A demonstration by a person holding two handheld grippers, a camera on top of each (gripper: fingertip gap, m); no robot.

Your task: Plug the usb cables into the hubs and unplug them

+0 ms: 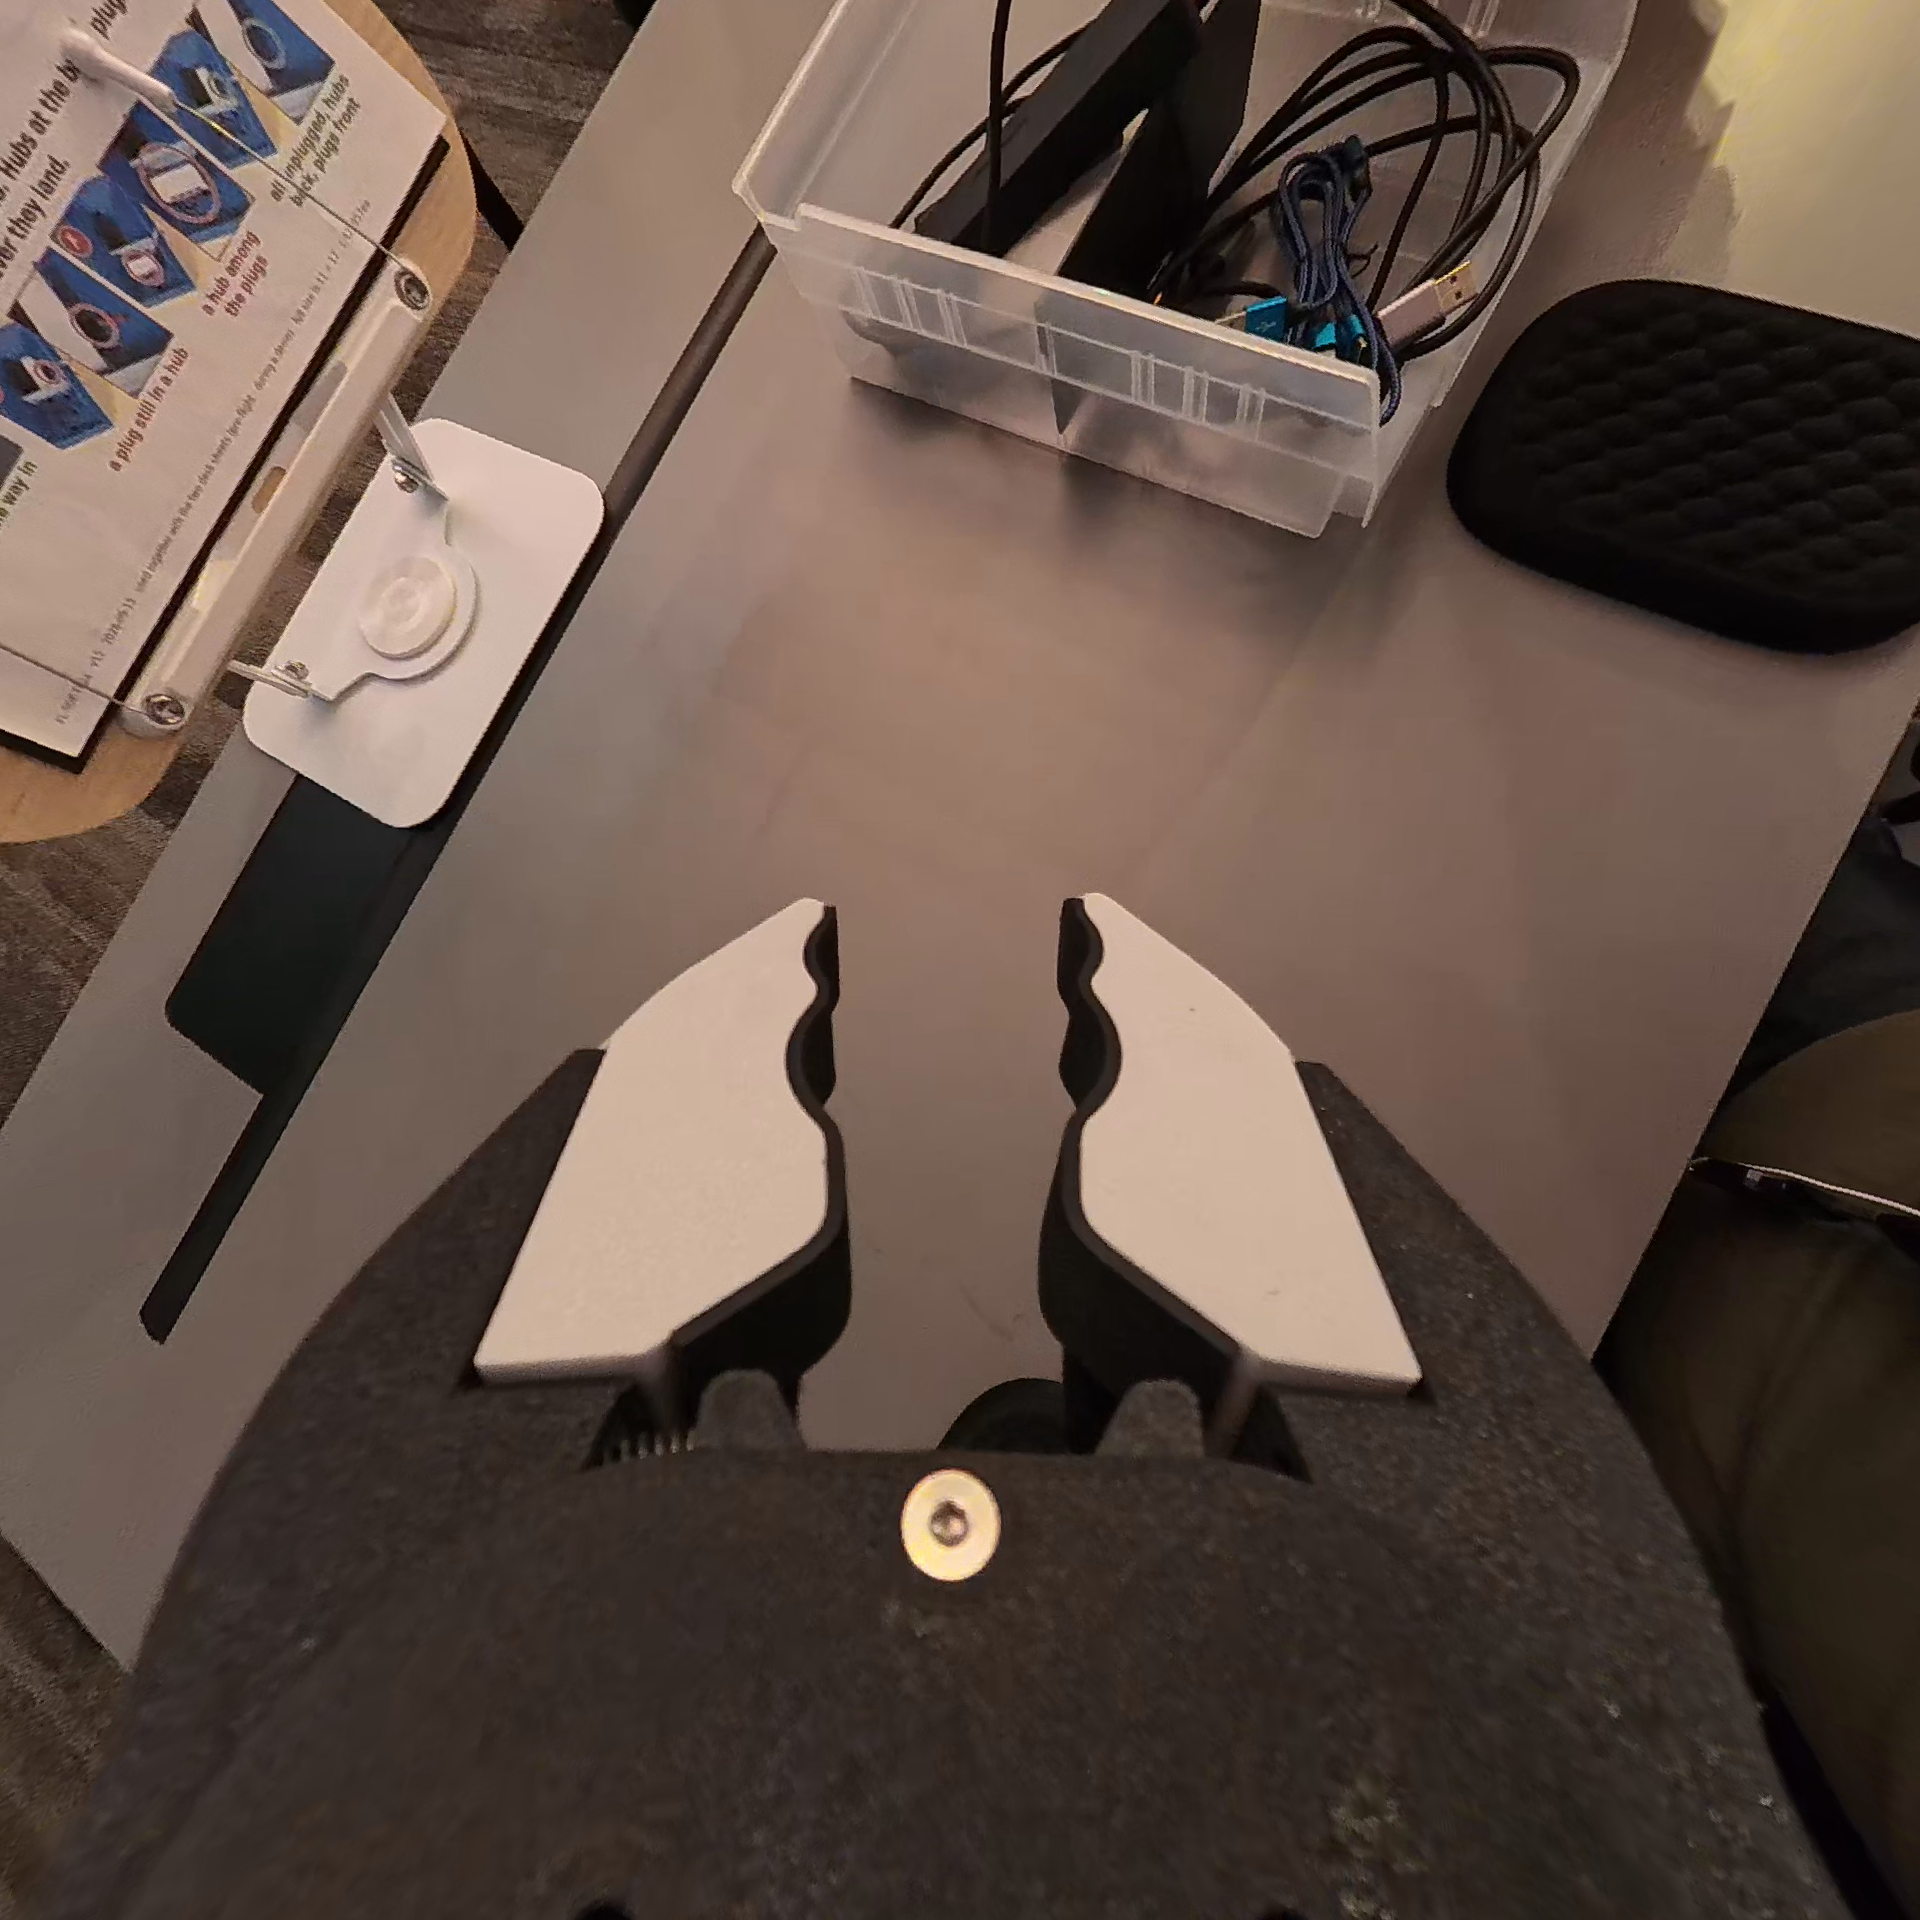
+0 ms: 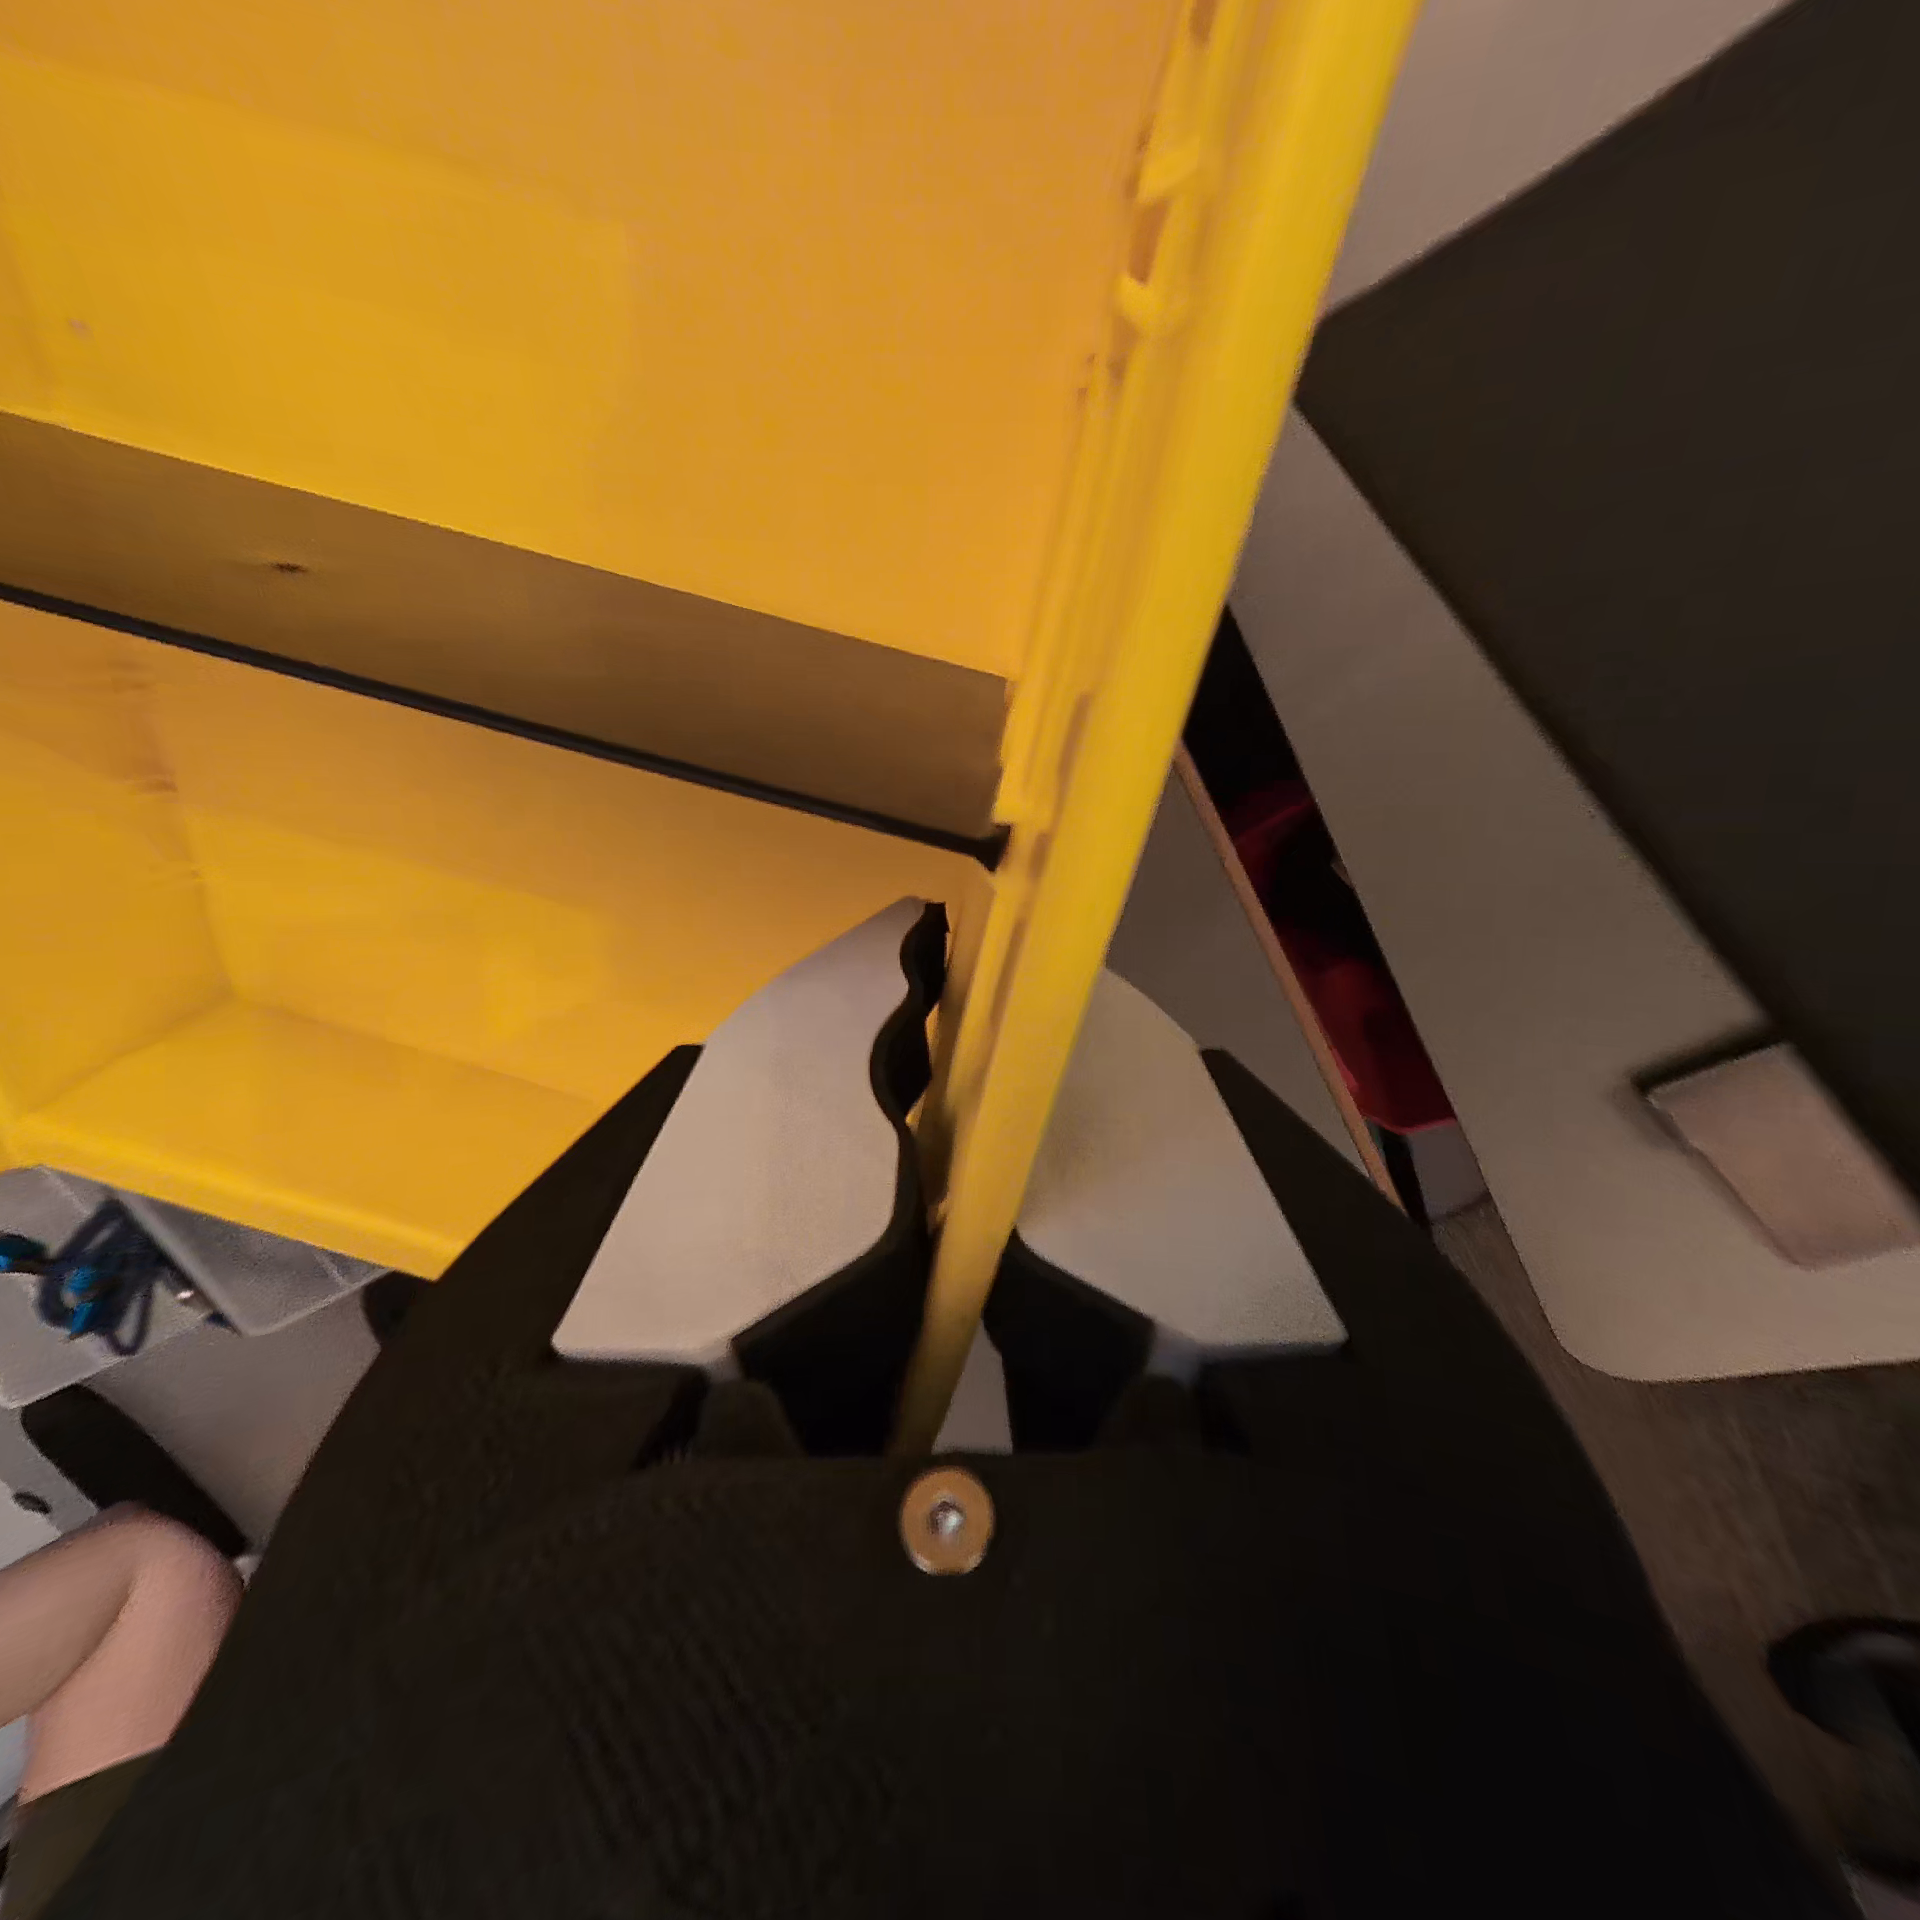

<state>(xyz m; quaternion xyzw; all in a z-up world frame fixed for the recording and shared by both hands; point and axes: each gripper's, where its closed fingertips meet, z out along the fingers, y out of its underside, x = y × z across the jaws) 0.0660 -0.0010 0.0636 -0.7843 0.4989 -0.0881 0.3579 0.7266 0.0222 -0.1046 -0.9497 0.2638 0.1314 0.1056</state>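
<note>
A clear plastic bin point(image 1: 1101, 384) stands at the far end of the grey table point(image 1: 935, 727). It holds black hubs point(image 1: 1101, 114), coiled black cables point(image 1: 1455, 135) and a blue braided cable point(image 1: 1340, 281) with a gold plug. My left gripper point(image 1: 945, 935) is open and empty above the bare table, well short of the bin. My right gripper point(image 2: 966, 935) is shut on the side wall of a yellow bin point(image 2: 1174, 540) and holds it in the air. A black divider point(image 2: 499, 717) crosses the yellow bin's empty inside. The clear bin shows small in the right wrist view point(image 2: 156, 1288), below left.
A black quilted pad point(image 1: 1704, 468) lies right of the clear bin. A white stand point(image 1: 416, 623) holds a printed instruction sheet point(image 1: 177, 312) off the table's left edge. A person's leg point(image 1: 1808, 1351) is at the right. A hand point(image 2: 94, 1642) shows in the right wrist view. The tips of one gripper are about 70 centimeters away from the tips of the other.
</note>
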